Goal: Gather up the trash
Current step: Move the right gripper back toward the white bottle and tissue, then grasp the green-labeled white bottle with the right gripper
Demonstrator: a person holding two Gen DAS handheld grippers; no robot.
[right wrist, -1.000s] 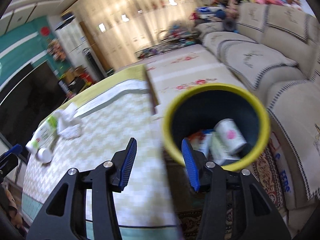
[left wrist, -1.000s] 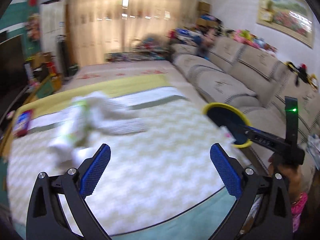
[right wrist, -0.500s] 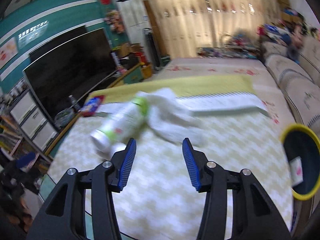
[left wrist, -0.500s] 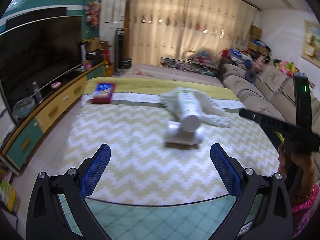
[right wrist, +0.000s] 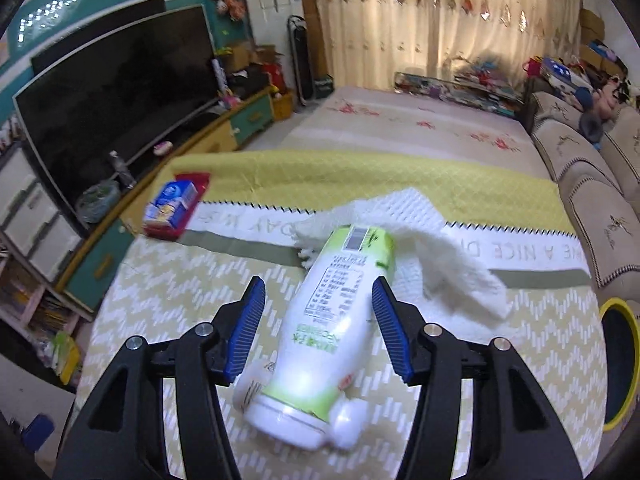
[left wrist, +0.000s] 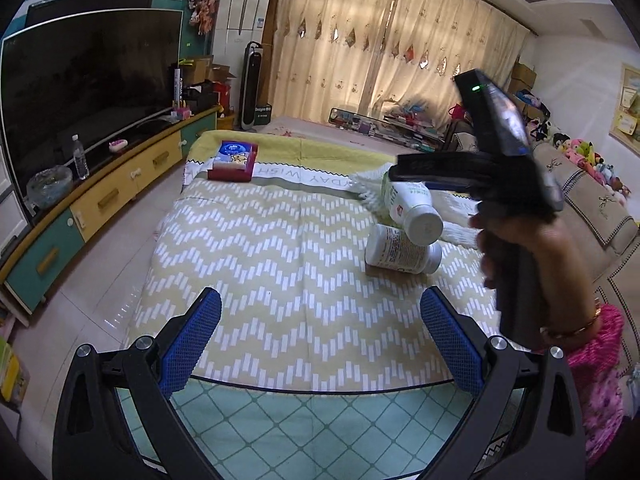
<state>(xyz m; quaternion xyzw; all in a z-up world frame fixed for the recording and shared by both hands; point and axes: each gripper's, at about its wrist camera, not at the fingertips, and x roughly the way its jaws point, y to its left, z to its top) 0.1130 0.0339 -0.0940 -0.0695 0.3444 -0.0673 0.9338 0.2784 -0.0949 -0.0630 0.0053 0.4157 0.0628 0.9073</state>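
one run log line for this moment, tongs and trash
right tongs: opening, straddling green-label bottle, no grip | left tongs: open, empty | bottle: propped on second bottle | bin: right edge

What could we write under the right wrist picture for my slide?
Right gripper opening around a white and green bottle lying on the zigzag mat, pads not touching it.

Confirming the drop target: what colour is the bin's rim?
Yellow, around a dark inside; the bin shows only in the right wrist view.
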